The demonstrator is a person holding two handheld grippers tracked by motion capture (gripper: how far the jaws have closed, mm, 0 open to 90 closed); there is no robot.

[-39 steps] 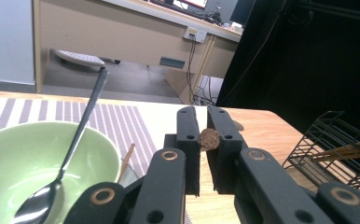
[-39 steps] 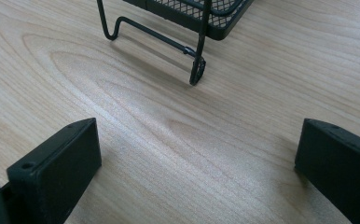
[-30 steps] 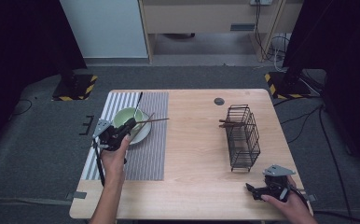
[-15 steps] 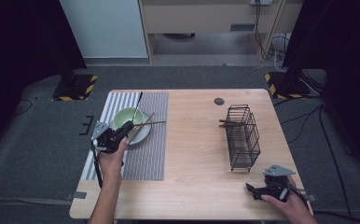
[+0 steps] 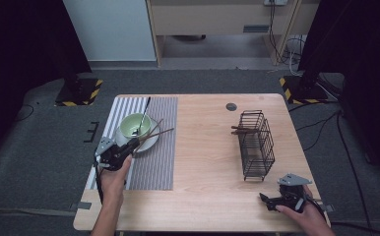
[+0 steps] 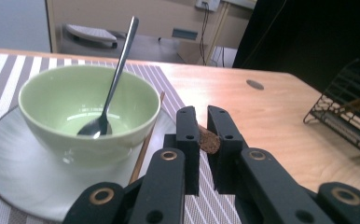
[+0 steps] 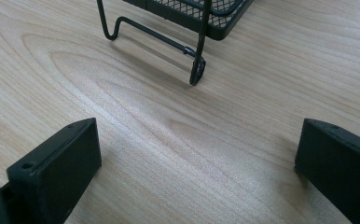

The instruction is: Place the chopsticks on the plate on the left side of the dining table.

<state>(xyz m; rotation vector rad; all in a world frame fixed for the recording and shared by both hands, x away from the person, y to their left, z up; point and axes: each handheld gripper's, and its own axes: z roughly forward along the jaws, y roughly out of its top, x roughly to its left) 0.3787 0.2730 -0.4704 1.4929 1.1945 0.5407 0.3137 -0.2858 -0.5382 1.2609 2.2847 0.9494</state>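
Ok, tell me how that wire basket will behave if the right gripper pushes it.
The black wire basket is open mesh, so probably light for its size and stiff. It stands on thin bent-wire feet on smooth wood, so it would likely slide. It looks tall and narrow, so a push high up may tip it; the chopstick poking from it could shift.

Rough brown wooden chopstick (image 6: 209,140) between my left gripper (image 6: 204,122) matt black plastic jaws, glossy green ceramic bowl (image 6: 88,108) just beside them, polished metal spoon (image 6: 111,87) inside, smooth pale wooden table (image 7: 178,121) beneath my right gripper (image 7: 197,163)
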